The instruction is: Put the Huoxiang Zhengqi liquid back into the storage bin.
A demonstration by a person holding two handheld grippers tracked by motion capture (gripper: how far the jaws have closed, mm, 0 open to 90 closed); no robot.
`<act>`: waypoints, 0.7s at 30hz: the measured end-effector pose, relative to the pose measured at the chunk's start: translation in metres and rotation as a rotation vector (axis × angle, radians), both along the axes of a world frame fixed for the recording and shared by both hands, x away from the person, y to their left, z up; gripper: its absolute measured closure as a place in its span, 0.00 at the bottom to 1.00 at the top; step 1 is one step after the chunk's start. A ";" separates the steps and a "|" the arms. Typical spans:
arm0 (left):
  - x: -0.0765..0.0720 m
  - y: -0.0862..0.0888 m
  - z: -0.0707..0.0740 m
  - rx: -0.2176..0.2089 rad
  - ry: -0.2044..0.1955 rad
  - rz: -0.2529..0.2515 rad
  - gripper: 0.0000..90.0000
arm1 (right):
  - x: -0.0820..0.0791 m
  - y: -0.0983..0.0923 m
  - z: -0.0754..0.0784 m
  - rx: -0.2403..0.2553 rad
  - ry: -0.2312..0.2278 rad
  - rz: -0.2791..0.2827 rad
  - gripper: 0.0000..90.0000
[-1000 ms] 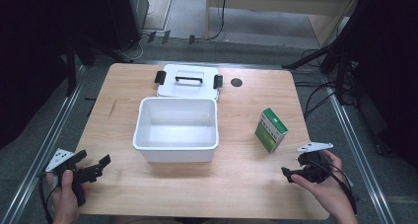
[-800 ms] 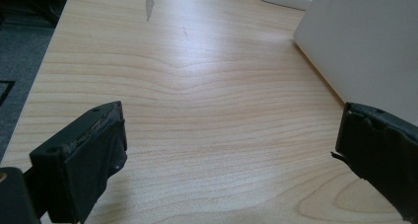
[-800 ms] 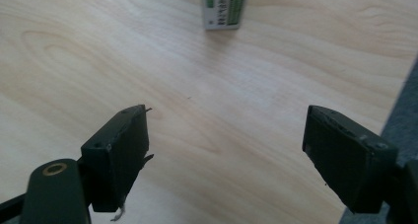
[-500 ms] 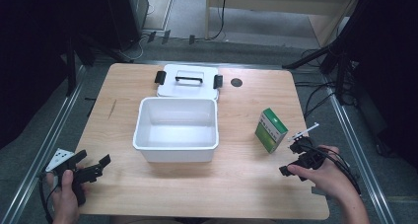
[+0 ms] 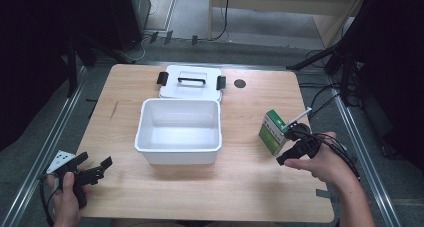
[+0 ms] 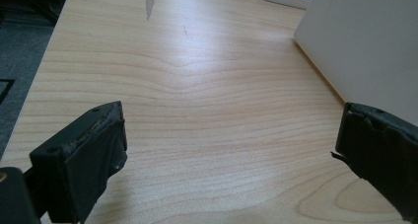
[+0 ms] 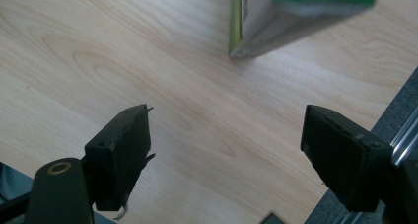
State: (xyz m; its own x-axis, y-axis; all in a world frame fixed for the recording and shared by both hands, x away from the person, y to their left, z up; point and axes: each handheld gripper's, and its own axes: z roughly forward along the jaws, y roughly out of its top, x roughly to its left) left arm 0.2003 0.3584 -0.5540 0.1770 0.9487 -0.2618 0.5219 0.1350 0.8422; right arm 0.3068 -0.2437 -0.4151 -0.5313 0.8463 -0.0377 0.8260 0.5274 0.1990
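A small green and white box (image 5: 271, 131) stands on the wooden table, right of an open white bin (image 5: 178, 132). My right gripper (image 5: 286, 147) hovers just right of the box and in front of it, tilted down. In the right gripper view its jaws (image 7: 226, 155) stand open over bare wood, with the box (image 7: 276, 21) ahead of them. They have just been closing a little, and nothing is between them. My left gripper (image 5: 95, 162) rests at the table's front left corner. It (image 6: 231, 150) is open and empty, with the bin's wall (image 6: 365, 41) to its right.
The bin's white lid (image 5: 192, 82), with a black handle and clips, lies flat behind the bin. A small dark round mark (image 5: 240, 83) sits right of the lid. Metal rails run along both table sides, and cables and stands lie on the floor beyond.
My right hand has risen and moved left and forward, from the table's right edge up close to the green box. The left hand has stayed put.
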 end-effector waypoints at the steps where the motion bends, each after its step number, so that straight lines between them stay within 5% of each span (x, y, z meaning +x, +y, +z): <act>1: 0.000 0.000 0.000 0.000 0.000 0.000 0.00 | 0.002 0.002 0.003 0.002 -0.002 -0.011 0.24; 13: 0.000 0.000 0.000 -0.005 0.002 0.003 0.00 | 0.028 0.014 0.016 -0.053 0.004 -0.006 0.30; 21: 0.000 0.000 0.000 -0.007 0.003 0.002 0.00 | 0.045 0.019 0.012 -0.070 0.008 -0.009 0.34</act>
